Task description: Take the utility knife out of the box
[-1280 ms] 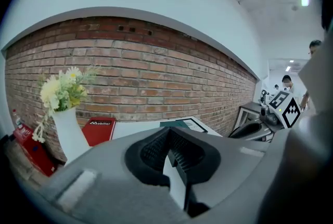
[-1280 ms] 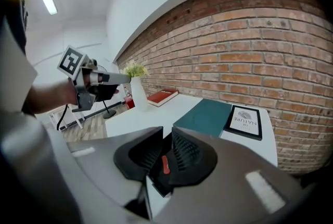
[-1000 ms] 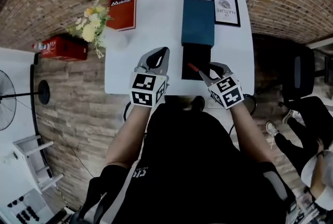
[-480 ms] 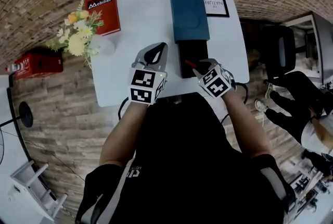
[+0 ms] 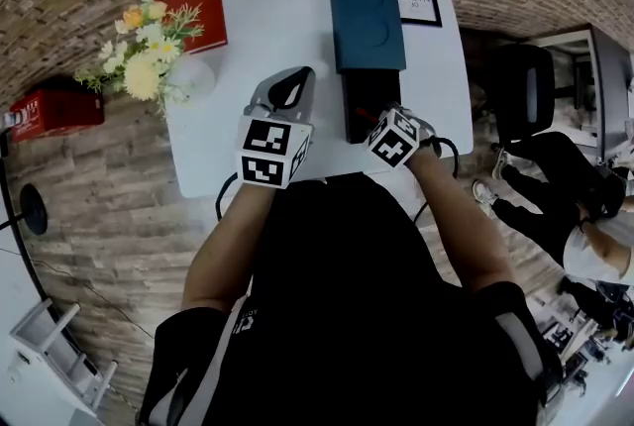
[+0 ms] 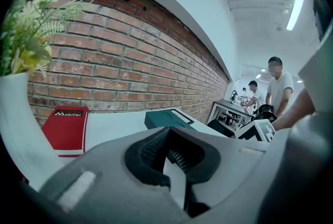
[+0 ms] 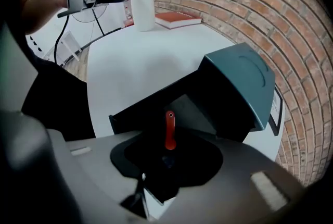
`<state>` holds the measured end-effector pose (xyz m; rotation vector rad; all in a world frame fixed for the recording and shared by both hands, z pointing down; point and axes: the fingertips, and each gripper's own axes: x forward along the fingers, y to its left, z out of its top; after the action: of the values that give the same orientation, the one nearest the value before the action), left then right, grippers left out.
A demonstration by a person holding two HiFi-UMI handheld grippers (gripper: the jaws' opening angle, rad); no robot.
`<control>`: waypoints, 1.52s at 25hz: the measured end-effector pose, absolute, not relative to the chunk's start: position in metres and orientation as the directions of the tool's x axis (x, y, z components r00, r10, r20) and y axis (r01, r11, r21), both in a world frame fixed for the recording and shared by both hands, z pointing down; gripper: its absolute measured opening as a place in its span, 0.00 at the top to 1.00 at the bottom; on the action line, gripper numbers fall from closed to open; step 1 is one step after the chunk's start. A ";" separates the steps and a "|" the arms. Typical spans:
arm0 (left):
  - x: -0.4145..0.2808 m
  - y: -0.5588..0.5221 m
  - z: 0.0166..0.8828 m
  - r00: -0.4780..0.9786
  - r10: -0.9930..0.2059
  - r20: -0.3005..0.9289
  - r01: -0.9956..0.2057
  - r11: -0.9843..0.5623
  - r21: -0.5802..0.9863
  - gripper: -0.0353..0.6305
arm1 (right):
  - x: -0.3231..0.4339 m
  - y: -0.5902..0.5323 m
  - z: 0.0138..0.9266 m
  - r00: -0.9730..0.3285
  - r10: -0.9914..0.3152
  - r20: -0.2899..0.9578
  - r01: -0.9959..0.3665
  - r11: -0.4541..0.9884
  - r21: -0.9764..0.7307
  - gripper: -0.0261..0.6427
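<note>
The right gripper (image 5: 386, 125) points steeply down into the open black box (image 7: 136, 112), its jaws apart but just now narrowing, the red utility knife (image 7: 169, 132) between them. The left gripper (image 5: 299, 79), jaws together and empty, hangs over the white bench (image 5: 258, 38) beside the box

White table (image 5: 277, 38). Teal lid (image 5: 367, 21) over a black box (image 5: 359, 97); the utility knife (image 7: 169, 132) inside shows a red handle. Red book (image 5: 191, 3), yellow and white flowers (image 5: 139, 57), red-brown brick wall (image 6: 130, 66).
</note>
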<state>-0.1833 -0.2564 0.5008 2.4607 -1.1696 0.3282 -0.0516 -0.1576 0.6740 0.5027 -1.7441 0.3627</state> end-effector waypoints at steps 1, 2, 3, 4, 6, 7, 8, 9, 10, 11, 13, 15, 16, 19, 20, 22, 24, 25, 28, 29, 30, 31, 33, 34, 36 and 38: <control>-0.185 -0.257 0.501 0.620 -0.692 0.370 -0.784 -0.567 0.253 0.94 | -0.050 -0.158 0.677 -0.173 -0.128 0.977 -0.510 0.860 0.023 0.80; -0.185 -0.258 0.500 0.617 -0.694 0.370 -0.786 -0.563 0.255 0.94 | -0.049 -0.158 0.680 -0.163 -0.118 0.980 -0.503 0.864 0.020 0.80; -0.186 -0.260 0.500 0.615 -0.696 0.370 -0.788 -0.560 0.256 0.94 | -0.048 -0.158 0.681 -0.154 -0.106 0.982 -0.495 0.869 0.017 0.80; -0.187 -0.261 0.500 0.613 -0.698 0.370 -0.790 -0.558 0.256 0.94 | -0.047 -0.158 0.682 -0.145 -0.095 0.985 -0.488 0.873 0.012 0.80; -0.188 -0.265 0.499 0.608 -0.703 0.369 -0.793 -0.550 0.260 0.94 | -0.047 -0.157 0.682 -0.138 -0.076 0.987 -0.484 0.875 -0.001 0.80; -0.189 -0.266 0.499 0.607 -0.705 0.368 -0.795 -0.547 0.263 0.94 | -0.047 -0.157 0.683 -0.137 -0.072 0.988 -0.483 0.875 -0.003 0.80; -0.189 -0.267 0.500 0.606 -0.706 0.367 -0.795 -0.545 0.265 0.94 | -0.046 -0.158 0.684 -0.134 -0.072 0.988 -0.481 0.877 -0.001 0.80; -0.190 -0.268 0.501 0.605 -0.706 0.367 -0.796 -0.543 0.267 0.94 | -0.046 -0.158 0.686 -0.132 -0.072 0.989 -0.476 0.879 0.000 0.79; -0.190 -0.269 0.502 0.605 -0.707 0.366 -0.796 -0.542 0.269 0.94 | -0.046 -0.157 0.688 -0.131 -0.071 0.989 -0.471 0.882 0.001 0.80; -0.189 -0.269 0.503 0.606 -0.707 0.365 -0.796 -0.541 0.272 0.94 | -0.047 -0.156 0.690 -0.133 -0.070 0.989 -0.467 0.884 0.000 0.81; -0.188 -0.271 0.504 0.607 -0.708 0.360 -0.794 -0.540 0.279 0.94 | -0.047 -0.154 0.692 -0.141 -0.067 0.988 -0.462 0.887 -0.006 0.84; -0.186 -0.272 0.505 0.610 -0.708 0.356 -0.792 -0.540 0.284 0.94 | -0.048 -0.154 0.692 -0.153 -0.066 0.986 -0.467 0.884 -0.014 0.85; -0.186 -0.271 0.505 0.612 -0.707 0.355 -0.791 -0.540 0.287 0.94 | -0.048 -0.153 0.692 -0.158 -0.066 0.985 -0.470 0.883 -0.016 0.85; -0.185 -0.270 0.506 0.616 -0.703 0.356 -0.788 -0.541 0.293 0.94 | -0.049 -0.153 0.689 -0.167 -0.069 0.983 -0.468 0.884 -0.018 0.86; -0.185 -0.270 0.506 0.617 -0.702 0.357 -0.787 -0.542 0.295 0.94 | -0.049 -0.153 0.688 -0.171 -0.065 0.983 -0.469 0.883 -0.023 0.86; -0.185 -0.268 0.508 0.618 -0.698 0.362 -0.786 -0.541 0.297 0.94 | -0.049 -0.153 0.687 -0.179 -0.046 0.983 -0.472 0.880 -0.045 0.86; -0.187 -0.266 0.510 0.617 -0.697 0.366 -0.787 -0.541 0.297 0.94 | -0.049 -0.154 0.687 -0.186 -0.032 0.982 -0.474 0.878 -0.061 0.87; -0.188 -0.266 0.510 0.617 -0.696 0.367 -0.787 -0.542 0.296 0.94 | -0.049 -0.154 0.687 -0.188 -0.029 0.982 -0.473 0.879 -0.064 0.87; -0.189 -0.263 0.511 0.624 -0.693 0.362 -0.782 -0.546 0.301 0.94 | -0.049 -0.153 0.687 -0.194 -0.034 0.980 -0.473 0.879 -0.063 0.87; -0.189 -0.262 0.511 0.626 -0.691 0.361 -0.780 -0.548 0.303 0.94 | -0.049 -0.153 0.687 -0.195 -0.038 0.980 -0.475 0.878 -0.060 0.87; -0.189 -0.262 0.511 0.628 -0.690 0.360 -0.778 -0.550 0.304 0.94 | -0.049 -0.153 0.687 -0.196 -0.042 0.980 -0.477 0.877 -0.058 0.88; -0.189 -0.262 0.511 0.629 -0.689 0.360 -0.777 -0.551 0.303 0.94 | -0.049 -0.153 0.686 -0.196 -0.045 0.979 -0.479 0.876 -0.055 0.88; -0.189 -0.261 0.511 0.630 -0.687 0.362 -0.776 -0.553 0.302 0.94 | -0.049 -0.154 0.685 -0.199 -0.051 0.979 -0.482 0.875 -0.052 0.88; -0.189 -0.261 0.511 0.631 -0.685 0.362 -0.775 -0.554 0.303 0.94 | -0.048 -0.155 0.684 -0.200 -0.055 0.978 -0.484 0.874 -0.050 0.88; -0.187 -0.260 0.511 0.636 -0.681 0.364 -0.772 -0.558 0.304 0.94 | -0.047 -0.157 0.681 -0.201 -0.068 0.977 -0.491 0.870 -0.041 0.89; -0.184 -0.258 0.512 0.641 -0.675 0.366 -0.768 -0.564 0.304 0.94 | -0.045 -0.159 0.680 -0.202 -0.082 0.976 -0.500 0.866 -0.031 0.96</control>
<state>-0.1837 -0.2578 0.5122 2.4259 -1.1342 0.2891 -0.0447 -0.1589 0.6798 0.4461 -1.7505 0.4022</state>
